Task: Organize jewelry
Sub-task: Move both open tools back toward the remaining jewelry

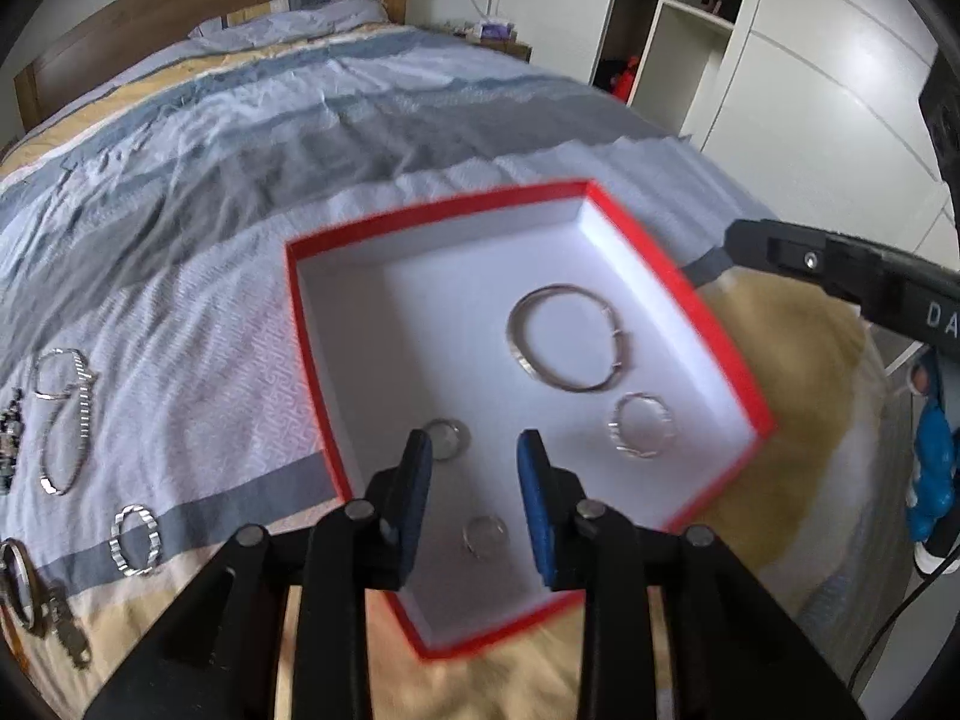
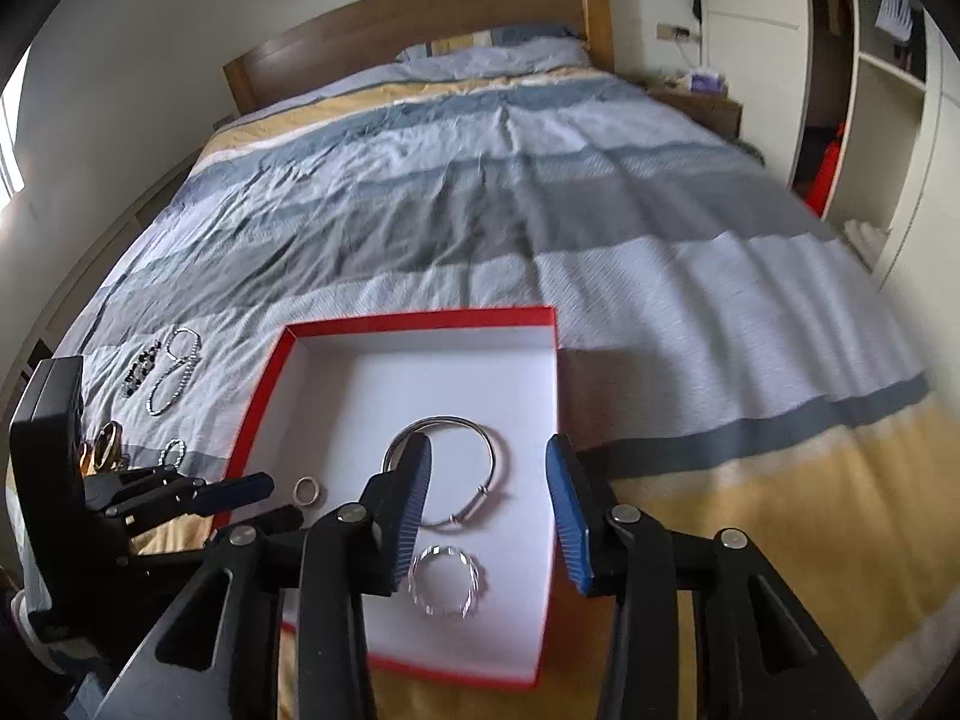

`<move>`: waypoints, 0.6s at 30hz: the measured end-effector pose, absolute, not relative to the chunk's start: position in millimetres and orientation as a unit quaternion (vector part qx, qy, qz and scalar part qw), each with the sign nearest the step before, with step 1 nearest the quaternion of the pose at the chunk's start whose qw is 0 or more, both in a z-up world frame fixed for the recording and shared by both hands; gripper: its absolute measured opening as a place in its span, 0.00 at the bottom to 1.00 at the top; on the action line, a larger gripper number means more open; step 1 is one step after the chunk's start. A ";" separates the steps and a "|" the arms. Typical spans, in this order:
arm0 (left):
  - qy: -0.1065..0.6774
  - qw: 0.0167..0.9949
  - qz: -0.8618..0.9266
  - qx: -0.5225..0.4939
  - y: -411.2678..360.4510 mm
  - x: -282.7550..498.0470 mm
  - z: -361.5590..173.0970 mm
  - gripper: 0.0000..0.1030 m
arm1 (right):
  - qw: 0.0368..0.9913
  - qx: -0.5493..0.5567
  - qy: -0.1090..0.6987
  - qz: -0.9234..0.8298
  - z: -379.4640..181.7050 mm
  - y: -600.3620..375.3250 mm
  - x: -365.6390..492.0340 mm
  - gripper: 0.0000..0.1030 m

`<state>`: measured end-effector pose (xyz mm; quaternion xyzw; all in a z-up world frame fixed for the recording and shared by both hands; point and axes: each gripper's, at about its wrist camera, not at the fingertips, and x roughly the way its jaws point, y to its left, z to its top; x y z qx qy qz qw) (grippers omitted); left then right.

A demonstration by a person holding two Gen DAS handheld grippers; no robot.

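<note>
Right wrist view: smooth round silver bangle [image 2: 447, 471] in red-rimmed white box [image 2: 420, 319].

bangle [image 1: 567, 337]: shiny metal | box [image 1: 708, 312]: matt card | bedspread [image 1: 240, 192]: wrinkled cloth

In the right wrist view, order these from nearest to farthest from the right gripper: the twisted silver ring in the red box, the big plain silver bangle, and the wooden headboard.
1. Twisted silver ring, in the red box, just below the right gripper.
2. Big plain silver bangle, mid-box, partly behind the left-hand finger.
3. Wooden headboard, at the bed's far end.
</note>
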<state>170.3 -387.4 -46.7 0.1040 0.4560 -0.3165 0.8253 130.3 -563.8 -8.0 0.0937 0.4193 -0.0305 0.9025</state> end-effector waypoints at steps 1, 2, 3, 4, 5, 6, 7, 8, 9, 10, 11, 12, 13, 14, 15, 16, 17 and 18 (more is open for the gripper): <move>0.450 0.829 -0.317 0.104 -382.3 165.0 -37.0 0.28 | 0.904 0.093 0.416 -0.032 -2.1 -562.4 125.5 0.40; 0.445 0.831 -0.318 0.104 -377.7 160.4 -29.4 0.28 | 0.906 0.093 0.411 -0.033 5.9 -560.3 119.2 0.40; 0.440 0.833 -0.319 0.102 -370.4 154.6 -19.5 0.28 | 0.909 0.092 0.406 -0.034 15.9 -555.7 110.9 0.40; 0.435 0.836 -0.320 0.102 -363.5 150.1 -11.2 0.28 | 0.911 0.092 0.402 -0.034 22.7 -551.3 104.9 0.40; 0.429 0.839 -0.318 0.103 -354.4 144.8 -1.9 0.28 | 0.913 0.090 0.396 -0.034 31.5 -544.3 97.7 0.41; 0.423 0.843 -0.314 0.106 -344.0 139.4 7.6 0.28 | 0.915 0.091 0.391 -0.031 38.1 -537.6 93.0 0.41; 0.417 0.847 -0.311 0.109 -334.0 134.7 15.8 0.28 | 0.917 0.093 0.387 -0.029 44.3 -531.1 88.3 0.42; 0.410 0.852 -0.305 0.110 -318.5 128.6 26.3 0.28 | 0.920 0.095 0.380 -0.026 52.4 -521.4 81.0 0.44; 0.407 0.856 -0.300 0.111 -307.4 124.7 32.8 0.28 | 0.922 0.097 0.375 -0.025 58.1 -512.1 77.3 0.45; 0.402 0.860 -0.293 0.114 -292.2 119.6 41.1 0.28 | 0.924 0.097 0.370 -0.022 63.1 -503.5 72.5 0.48; 0.398 0.864 -0.286 0.116 -280.5 116.4 47.1 0.30 | 0.925 0.098 0.366 -0.018 68.2 -494.3 67.5 0.49; 0.394 0.869 -0.274 0.119 -263.8 111.7 54.1 0.35 | 0.928 0.097 0.359 -0.011 75.3 -480.1 62.3 0.50; 0.391 0.874 -0.265 0.119 -248.3 108.1 59.7 0.39 | 0.929 0.097 0.356 -0.007 79.9 -470.4 58.2 0.51; 0.388 0.878 -0.255 0.117 -231.2 104.5 65.3 0.40 | 0.931 0.096 0.352 -0.002 84.5 -458.9 53.3 0.52; 0.386 0.882 -0.245 0.116 -211.8 100.2 70.8 0.41 | 0.933 0.093 0.349 0.007 90.4 -443.0 47.7 0.52; 0.384 0.885 -0.237 0.115 -196.0 97.3 74.9 0.42 | 0.934 0.089 0.346 0.012 93.7 -432.2 44.2 0.53; 0.382 0.889 -0.226 0.113 -177.6 93.4 78.9 0.43 | 0.935 0.083 0.344 0.019 97.8 -417.9 40.2 0.53; 0.380 0.893 -0.215 0.111 -158.2 89.7 82.6 0.43 | 0.937 0.075 0.341 0.027 102.5 -400.5 35.5 0.53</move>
